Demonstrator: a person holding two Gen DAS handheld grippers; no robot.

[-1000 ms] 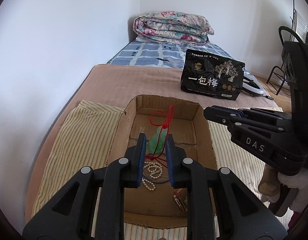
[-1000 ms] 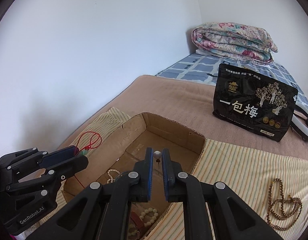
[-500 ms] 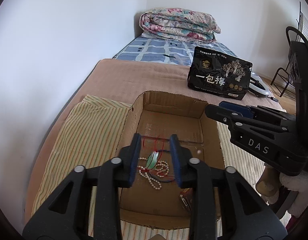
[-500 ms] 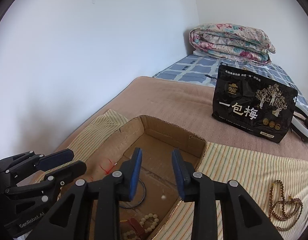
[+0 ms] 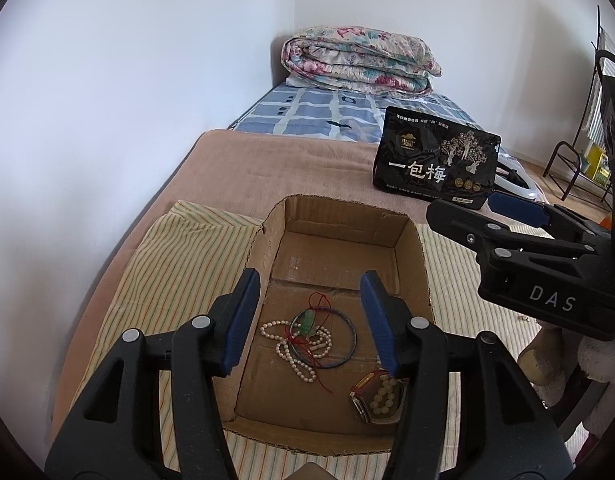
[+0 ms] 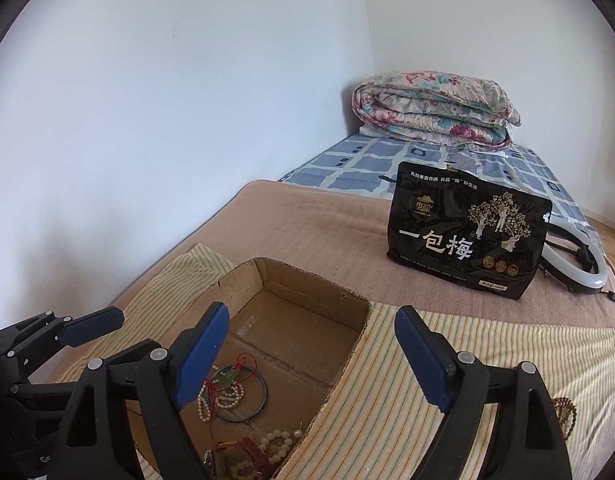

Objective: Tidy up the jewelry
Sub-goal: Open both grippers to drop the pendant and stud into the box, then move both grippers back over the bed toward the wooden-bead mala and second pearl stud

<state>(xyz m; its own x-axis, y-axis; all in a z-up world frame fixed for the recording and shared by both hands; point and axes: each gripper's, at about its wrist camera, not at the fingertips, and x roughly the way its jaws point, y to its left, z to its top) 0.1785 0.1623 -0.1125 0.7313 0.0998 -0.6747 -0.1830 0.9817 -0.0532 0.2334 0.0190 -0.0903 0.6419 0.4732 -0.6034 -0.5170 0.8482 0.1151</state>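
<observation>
**Both catches dropped into the cardboard box**

Dropped since a second ago: green pendant on red cord (image 5: 307,321), pinched then in the left hand-held gripper (image 5: 310,322), now lying on the floor of the cardboard box (image 5: 339,216). Gone too from the right hand-held gripper (image 6: 312,354): the small pearl pinched between its pads a second ago. Both sets of jaws opening, nothing between either pair; right spread wide, left about halfway.

Resting inside the box, near its middle: pendant across a pearl necklace (image 5: 295,354), both within or overlapping a thin dark bangle (image 5: 349,344). Pendant's long axis tilted, narrow end toward the box's far wall, red cord trailing off toward the near wall. Closer to the near right corner: a watch with red strap (image 5: 361,398) under a bracelet of pale beads (image 5: 383,394).

Set on a striped cloth (image 5: 179,264) over a tan blanket (image 5: 291,168) on the bed. Lying outside on the cloth, at the right edge of the right wrist view: brown bead string (image 6: 565,416). Standing beyond: black snack bag (image 6: 465,236); folded floral quilt (image 6: 431,110) at the bed's far end.
</observation>
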